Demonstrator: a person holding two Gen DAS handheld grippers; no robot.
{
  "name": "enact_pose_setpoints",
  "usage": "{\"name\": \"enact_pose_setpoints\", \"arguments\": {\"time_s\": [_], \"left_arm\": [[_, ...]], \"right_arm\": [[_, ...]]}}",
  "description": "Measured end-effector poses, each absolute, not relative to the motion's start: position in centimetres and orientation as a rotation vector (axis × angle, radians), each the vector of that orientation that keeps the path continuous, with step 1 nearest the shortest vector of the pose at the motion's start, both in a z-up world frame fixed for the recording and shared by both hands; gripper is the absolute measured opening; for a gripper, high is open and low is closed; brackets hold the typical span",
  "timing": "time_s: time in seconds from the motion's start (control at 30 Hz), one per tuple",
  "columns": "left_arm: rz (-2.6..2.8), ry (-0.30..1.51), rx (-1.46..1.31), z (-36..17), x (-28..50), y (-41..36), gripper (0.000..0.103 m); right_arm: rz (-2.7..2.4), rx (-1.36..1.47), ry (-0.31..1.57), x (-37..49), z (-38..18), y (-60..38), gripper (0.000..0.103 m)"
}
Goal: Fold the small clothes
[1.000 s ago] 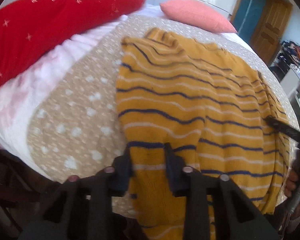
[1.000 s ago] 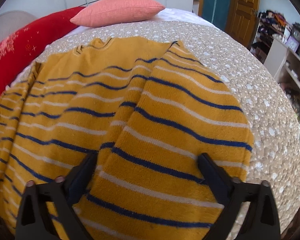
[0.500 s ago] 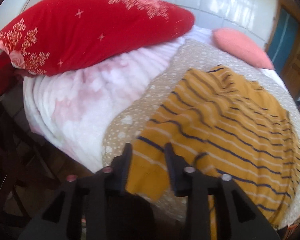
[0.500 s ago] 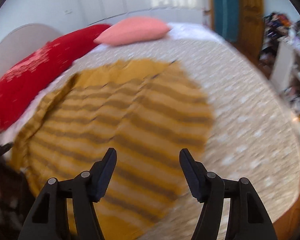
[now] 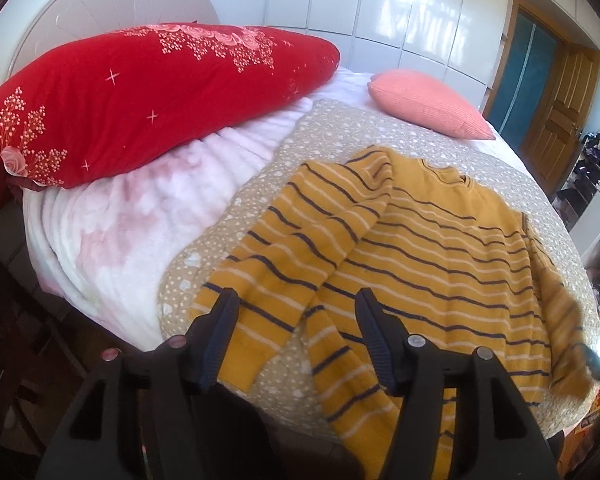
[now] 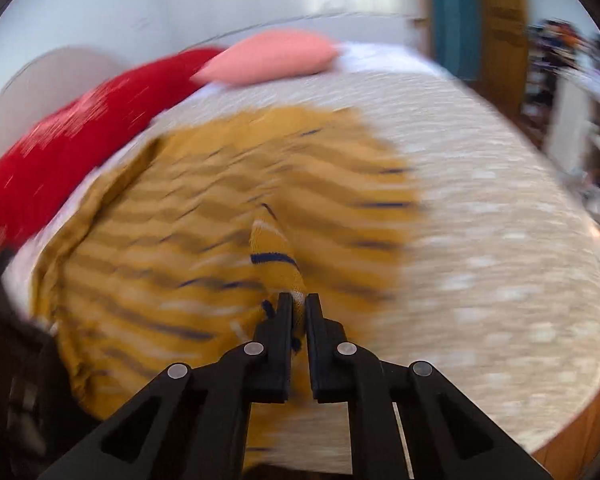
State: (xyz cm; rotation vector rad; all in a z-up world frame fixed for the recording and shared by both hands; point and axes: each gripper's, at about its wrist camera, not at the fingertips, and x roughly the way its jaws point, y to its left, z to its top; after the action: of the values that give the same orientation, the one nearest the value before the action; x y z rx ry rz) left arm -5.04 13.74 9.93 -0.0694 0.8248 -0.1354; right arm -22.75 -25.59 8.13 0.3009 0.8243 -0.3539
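Observation:
A mustard-yellow sweater with navy and white stripes lies spread on the beige dotted bedspread. Its left sleeve lies out to the side toward the bed's near edge. My left gripper is open and empty, just above the sleeve's cuff end. In the blurred right wrist view the sweater fills the middle, and my right gripper is shut on a pinched fold of the sweater's edge, lifting it.
A large red pillow and a pink cushion lie at the head of the bed. A white-pink blanket covers the left side. A wooden door and cluttered shelves stand to the right.
My left gripper has let go of the sleeve, opened and pulled back. My right gripper, open before, has closed on the sweater's edge and is moving fast.

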Motion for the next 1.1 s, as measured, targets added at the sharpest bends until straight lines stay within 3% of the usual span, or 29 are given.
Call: {"name": "enact_pose_setpoints", "arguments": {"time_s": [0.13, 0.23, 0.27, 0.3, 0.33, 0.37, 0.4, 0.43, 0.47, 0.5, 0.53, 0.6, 0.67, 0.83, 1.1], "left_arm": [[-0.138, 0.834, -0.049, 9.5, -5.2, 13.1, 0.060], [-0.146, 0.838, -0.036, 9.3, -5.3, 12.5, 0.064], [-0.148, 0.836, -0.034, 9.3, -5.3, 12.2, 0.065], [-0.151, 0.833, -0.033, 9.2, -5.4, 12.0, 0.066], [-0.154, 0.832, -0.032, 9.2, -5.4, 11.7, 0.066], [-0.156, 0.830, -0.026, 9.1, -5.5, 11.3, 0.066], [-0.161, 0.829, -0.018, 9.1, -5.6, 10.9, 0.066], [-0.172, 0.829, -0.008, 9.1, -5.8, 10.5, 0.067], [-0.186, 0.830, 0.000, 9.0, -5.9, 10.2, 0.068], [-0.200, 0.831, 0.009, 8.7, -6.2, 9.7, 0.071], [-0.216, 0.834, 0.020, 8.3, -6.4, 9.3, 0.072], [-0.247, 0.851, 0.052, 7.1, -6.6, 8.3, 0.072], [-0.268, 0.872, 0.090, 5.7, -6.7, 7.4, 0.072], [-0.165, 1.024, 0.221, 1.0, -6.1, 8.0, 0.075], [-0.079, 0.972, 0.070, 3.7, -8.2, 16.0, 0.074]], "right_arm": [[-0.817, 0.240, 0.870, -25.4, 6.8, -32.6, 0.008], [-0.790, 0.299, 0.813, -27.6, 7.8, -33.5, 0.010], [-0.760, 0.313, 0.754, -28.3, 8.6, -32.9, 0.017], [-0.744, 0.300, 0.708, -28.7, 9.2, -32.2, 0.025], [-0.725, 0.281, 0.657, -28.8, 9.8, -31.4, 0.053], [-0.691, 0.266, 0.599, -28.9, 10.2, -30.4, 0.088], [-0.636, 0.273, 0.567, -28.9, 10.3, -29.5, 0.099], [-0.600, 0.301, 0.583, -28.4, 10.1, -29.5, 0.100], [-0.547, 0.347, 0.652, -27.8, 9.8, -29.0, 0.090], [-0.434, 0.416, 0.725, -26.6, 8.7, -28.5, 0.078], [-0.351, 0.446, 0.756, -25.7, 7.9, -27.8, 0.055], [-0.243, 0.425, 0.800, -23.9, 6.1, -25.0, 0.052], [-0.162, 0.386, 0.845, -21.9, 4.4, -22.0, 0.040], [-0.105, 0.425, 0.915, -21.1, 1.9, -20.8, 0.031], [-0.510, 0.736, 0.709, -33.5, 2.4, -31.4, 0.034]]}}
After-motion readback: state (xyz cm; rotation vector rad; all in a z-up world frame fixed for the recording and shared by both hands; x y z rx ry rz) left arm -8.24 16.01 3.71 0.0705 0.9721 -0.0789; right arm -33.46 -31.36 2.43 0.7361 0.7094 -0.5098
